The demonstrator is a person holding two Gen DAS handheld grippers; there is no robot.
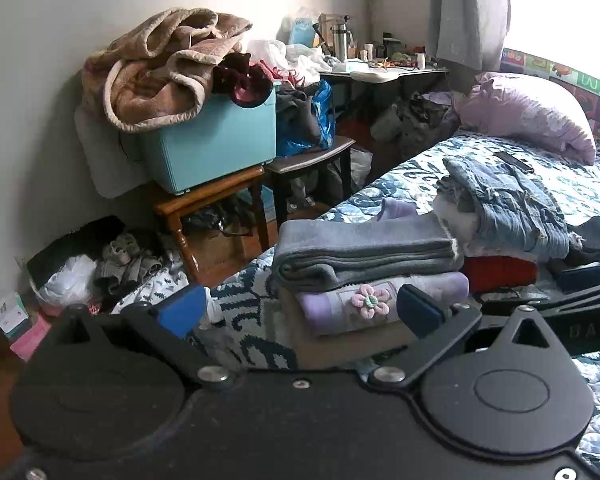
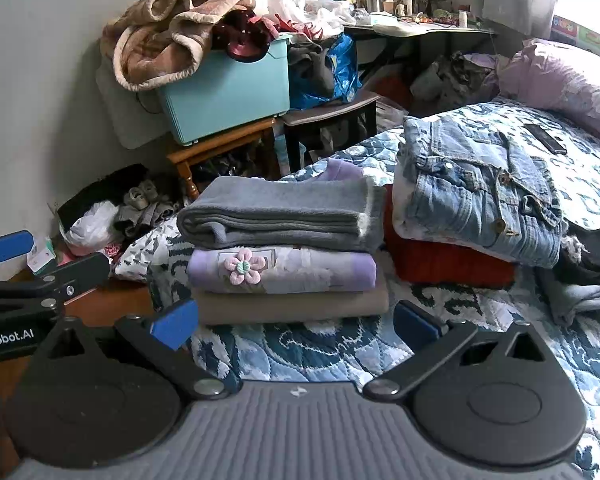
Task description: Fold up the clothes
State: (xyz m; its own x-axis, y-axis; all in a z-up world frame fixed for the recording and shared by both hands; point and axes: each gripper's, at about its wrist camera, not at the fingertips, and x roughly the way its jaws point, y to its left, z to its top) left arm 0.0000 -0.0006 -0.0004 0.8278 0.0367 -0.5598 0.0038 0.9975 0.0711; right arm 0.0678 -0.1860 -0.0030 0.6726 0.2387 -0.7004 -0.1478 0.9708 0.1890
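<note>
A stack of folded clothes lies on the blue patterned bed: a grey sweater (image 2: 280, 212) on top, a lilac top with a pink flower (image 2: 280, 270) under it, a tan piece (image 2: 292, 306) at the bottom. Beside it a folded denim jacket (image 2: 484, 188) rests on a red knit (image 2: 448, 264). My left gripper (image 1: 300, 312) is open and empty, close in front of the stack (image 1: 364, 252). My right gripper (image 2: 296, 324) is open and empty, just before the stack. The left gripper also shows at the right wrist view's left edge (image 2: 4, 248).
Dark unfolded clothes (image 2: 592, 256) lie at the bed's right. A lilac pillow (image 2: 560, 76) and a phone (image 2: 546, 138) are farther back. A teal bin (image 2: 228, 96) heaped with blankets sits on a wooden stool by the wall; clutter covers the floor (image 2: 112, 208) and desk (image 2: 420, 24).
</note>
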